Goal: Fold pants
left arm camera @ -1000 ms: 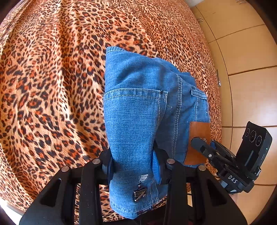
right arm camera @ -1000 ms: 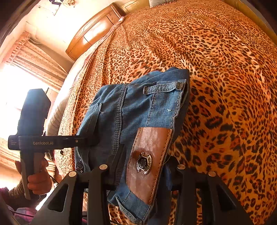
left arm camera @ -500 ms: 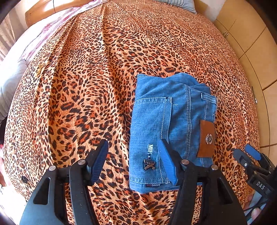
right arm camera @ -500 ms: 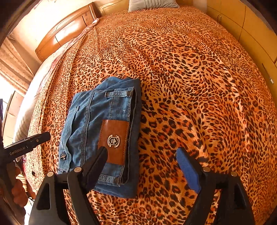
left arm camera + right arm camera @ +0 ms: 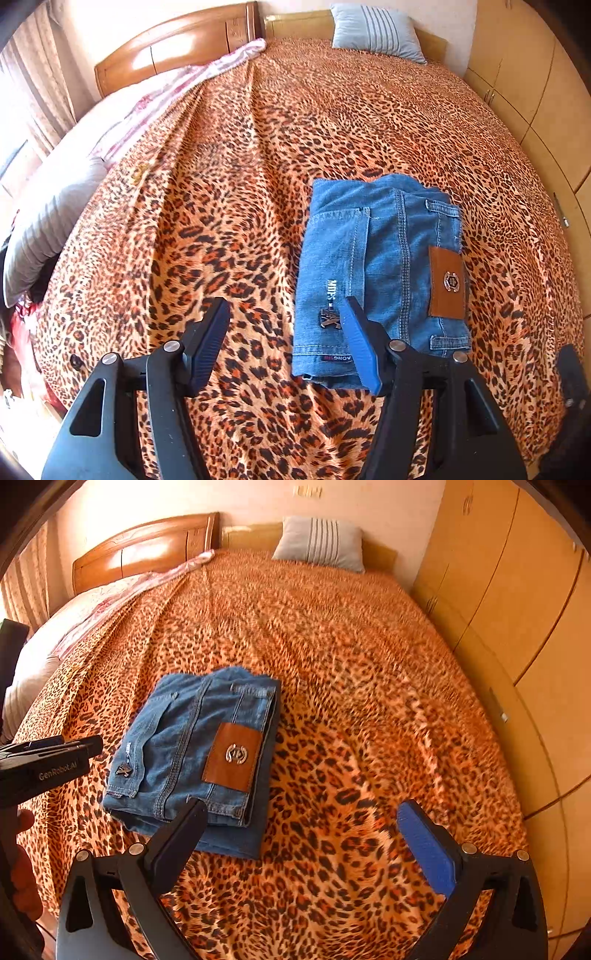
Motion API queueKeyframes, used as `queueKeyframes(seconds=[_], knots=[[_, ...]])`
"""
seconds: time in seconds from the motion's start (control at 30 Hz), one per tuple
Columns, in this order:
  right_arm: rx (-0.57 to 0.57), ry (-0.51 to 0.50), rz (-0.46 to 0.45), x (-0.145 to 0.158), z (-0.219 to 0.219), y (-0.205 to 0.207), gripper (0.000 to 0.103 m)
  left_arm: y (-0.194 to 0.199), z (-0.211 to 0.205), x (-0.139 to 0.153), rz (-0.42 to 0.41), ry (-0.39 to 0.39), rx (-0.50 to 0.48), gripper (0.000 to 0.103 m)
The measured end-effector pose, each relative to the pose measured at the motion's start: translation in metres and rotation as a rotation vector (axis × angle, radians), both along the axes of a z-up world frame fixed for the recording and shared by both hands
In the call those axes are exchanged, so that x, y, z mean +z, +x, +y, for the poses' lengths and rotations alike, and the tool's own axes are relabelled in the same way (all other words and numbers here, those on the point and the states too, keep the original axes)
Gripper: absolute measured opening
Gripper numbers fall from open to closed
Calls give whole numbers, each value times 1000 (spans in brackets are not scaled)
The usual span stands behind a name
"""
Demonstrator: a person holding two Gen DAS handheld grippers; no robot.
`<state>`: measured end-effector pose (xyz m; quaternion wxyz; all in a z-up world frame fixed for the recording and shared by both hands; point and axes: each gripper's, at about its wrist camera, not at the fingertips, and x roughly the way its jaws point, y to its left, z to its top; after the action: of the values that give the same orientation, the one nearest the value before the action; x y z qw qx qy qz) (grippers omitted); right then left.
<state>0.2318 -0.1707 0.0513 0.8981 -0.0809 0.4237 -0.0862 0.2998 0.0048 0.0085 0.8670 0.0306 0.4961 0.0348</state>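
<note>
Seeing the folded pants (image 5: 380, 280) lying flat on the leopard-print bedspread (image 5: 229, 192), right of centre in the left wrist view and left of centre in the right wrist view (image 5: 192, 749). We are reading them as a compact denim rectangle, back side up, with the brown leather patch (image 5: 447, 283) sitting toward its right edge and a small metal logo (image 5: 330, 319) near the lower left corner.

We are holding the left gripper (image 5: 284, 328) above the bed with its jaws partly spread and nothing between them; they have just been opening. Its right finger is overlapping the pants' near edge in the frame, but we are not able to tell whether it is touching.

We are showing the right gripper (image 5: 303, 830) with jaws spread wide and empty over bare bedspread, just right of the pants; they have just been opening as well.

A striped pillow (image 5: 375, 31) is lying at the upper right by the wooden headboard (image 5: 177, 48), and wardrobe doors (image 5: 517, 602) are running down the right edge. A hand (image 5: 22, 867) is gripping the left gripper's handle at the lower left of the right wrist view.
</note>
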Motion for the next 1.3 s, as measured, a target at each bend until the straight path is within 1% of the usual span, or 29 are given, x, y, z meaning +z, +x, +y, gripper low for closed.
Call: queueKeyframes(seconds=[0.03, 0.13, 0.2, 0.27, 0.3, 0.37, 0.43, 0.47, 0.5, 0.57, 0.63, 0.77, 0.83, 0.93, 1.0, 1.1, 1.13, 1.23, 1.27, 1.3], knots=[[0, 6, -26, 8, -3, -3, 103, -5, 0, 5, -28, 15, 5, 64], [-9, 110, 27, 13, -18, -4, 103, -18, 1, 19, -87, 34, 31, 73], [-36, 133, 11, 17, -26, -11, 103, -26, 5, 28, -122, 18, 41, 73], [-51, 157, -6, 20, -30, -19, 103, -33, 7, 35, -147, 4, 48, 80], [-47, 182, -3, 21, -33, -21, 103, -36, 7, 37, -159, 5, 53, 81], [-43, 216, 11, 19, -33, -27, 103, -42, 5, 40, -180, 35, 50, 82], [-39, 223, 22, 15, -32, -32, 103, -48, -3, 39, -199, 89, 23, 82], [-44, 218, 26, 13, -32, -34, 103, -51, -6, 38, -198, 102, 10, 82], [-45, 218, 28, 10, -30, -37, 103, -53, -9, 35, -179, 98, -11, 82], [-56, 196, 25, 7, -29, -43, 103, -54, -13, 28, -97, 64, -51, 82], [-61, 180, 24, 4, -29, -49, 103, -54, -15, 19, -27, 35, -58, 82], [-78, 183, 29, -1, -34, -58, 103, -63, -18, 9, 0, 16, -64, 82], [-89, 181, 35, -4, -38, -62, 103, -68, -20, 9, -4, 5, -74, 82], [-103, 184, 44, -7, -42, -68, 103, -72, -22, 13, -25, 2, -63, 82], [-109, 188, 47, -8, -44, -71, 103, -75, -21, 17, -46, -26, -52, 82], [-116, 193, 42, -6, -49, -76, 103, -77, -20, 21, -65, -87, -52, 81], [-121, 195, 41, -6, -50, -77, 103, -79, -21, 23, -79, -91, -54, 81], [-130, 204, 38, -4, -54, -80, 103, -83, -29, 30, -137, -21, -63, 81], [-135, 204, 35, -2, -56, -81, 103, -83, -33, 31, -141, -3, -73, 81], [-136, 203, 32, -2, -57, -82, 103, -82, -35, 30, -129, -3, -83, 81]])
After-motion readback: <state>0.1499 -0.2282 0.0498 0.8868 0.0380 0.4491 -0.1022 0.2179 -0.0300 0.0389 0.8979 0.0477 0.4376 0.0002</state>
